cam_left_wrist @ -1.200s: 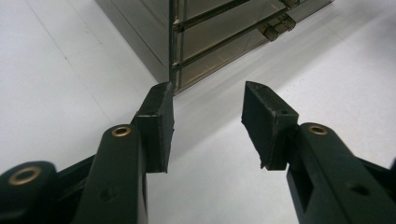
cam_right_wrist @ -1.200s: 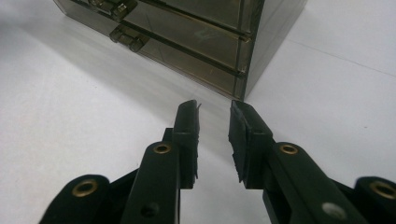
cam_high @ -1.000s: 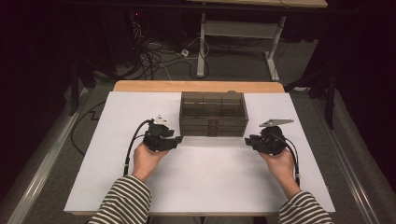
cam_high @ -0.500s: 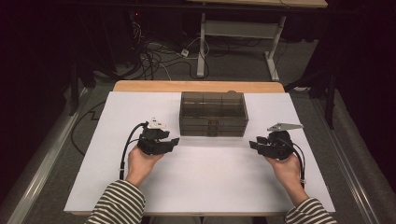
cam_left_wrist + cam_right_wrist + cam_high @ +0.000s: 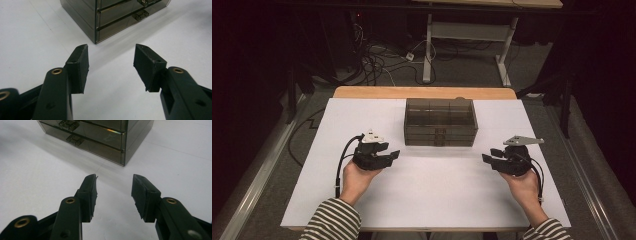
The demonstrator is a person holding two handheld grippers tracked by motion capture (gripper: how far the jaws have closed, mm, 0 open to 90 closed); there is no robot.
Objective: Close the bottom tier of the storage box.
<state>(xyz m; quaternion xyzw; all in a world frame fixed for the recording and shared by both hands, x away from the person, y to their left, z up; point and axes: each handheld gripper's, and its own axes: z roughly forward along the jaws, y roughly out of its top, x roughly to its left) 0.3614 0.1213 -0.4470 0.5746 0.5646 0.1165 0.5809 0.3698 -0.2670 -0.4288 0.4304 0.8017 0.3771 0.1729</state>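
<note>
I'm watching from high above the counter; both claw cameras are sitting low, sharing the drawer box.

Left tool: held in the left hand, striped sleeve at the forearm, jaws pointing inward to the right, spread wide with nothing between, having just been opening. Right tool: held in the right hand, jaws pointing inward to the left, likewise parted, empty and just opening.
</note>
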